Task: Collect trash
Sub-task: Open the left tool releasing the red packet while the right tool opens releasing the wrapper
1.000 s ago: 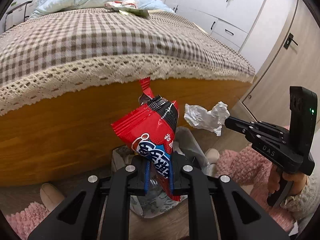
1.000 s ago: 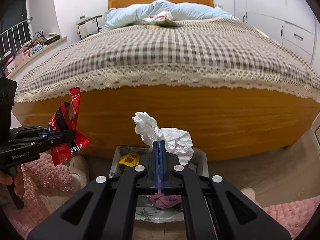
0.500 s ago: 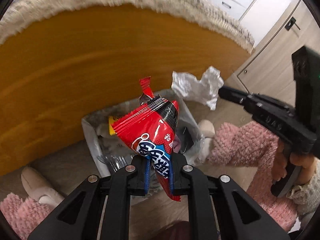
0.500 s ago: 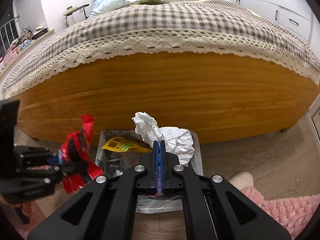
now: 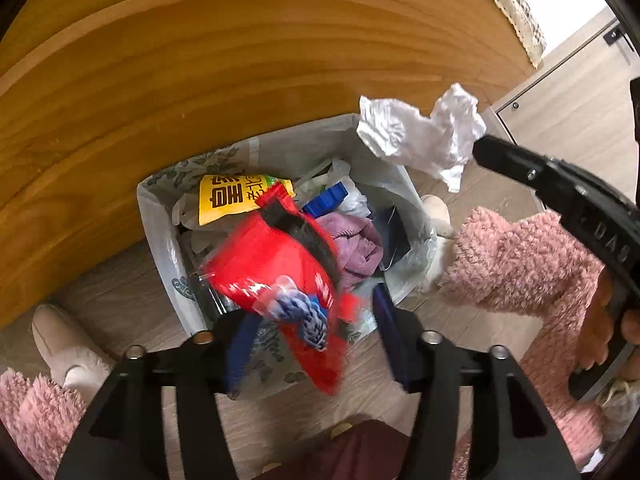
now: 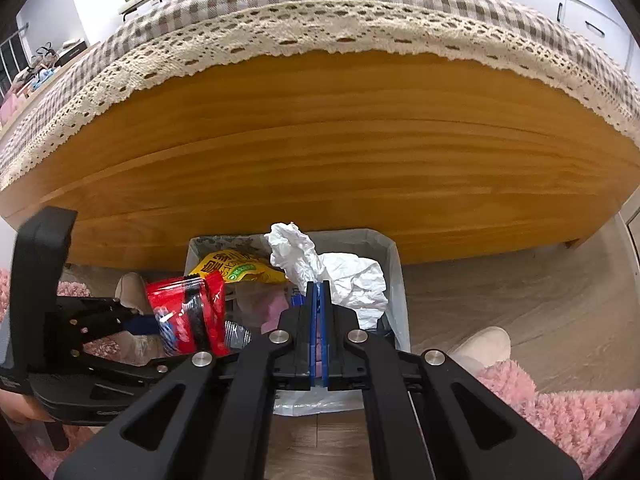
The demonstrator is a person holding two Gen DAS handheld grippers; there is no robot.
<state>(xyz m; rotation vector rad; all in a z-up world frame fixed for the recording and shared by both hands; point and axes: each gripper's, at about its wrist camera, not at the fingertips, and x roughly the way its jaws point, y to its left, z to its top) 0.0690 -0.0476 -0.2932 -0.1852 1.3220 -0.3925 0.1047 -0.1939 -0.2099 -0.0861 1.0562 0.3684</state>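
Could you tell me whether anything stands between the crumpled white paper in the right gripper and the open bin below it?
Nothing visible does. The right gripper is shut on the crumpled white paper, which hangs over the far right part of the bin. The bin's mouth is open, with only trash already inside.

My red snack bag [image 5: 280, 276] is smeared with motion blur in the left wrist view, so its print cannot be read, and I cannot tell whether either blue pad [image 5: 238, 354] touches it. In the right wrist view my own fingers cover the near rim of the trash bin [image 6: 394, 264] and most of what lies inside. The yellow packet [image 6: 236, 268] is half buried, its small lettering illegible. My right hand [image 5: 612, 332] is cut off by the frame's edge, and the crumpled paper [image 6: 340, 276] hides the bin's far corner.
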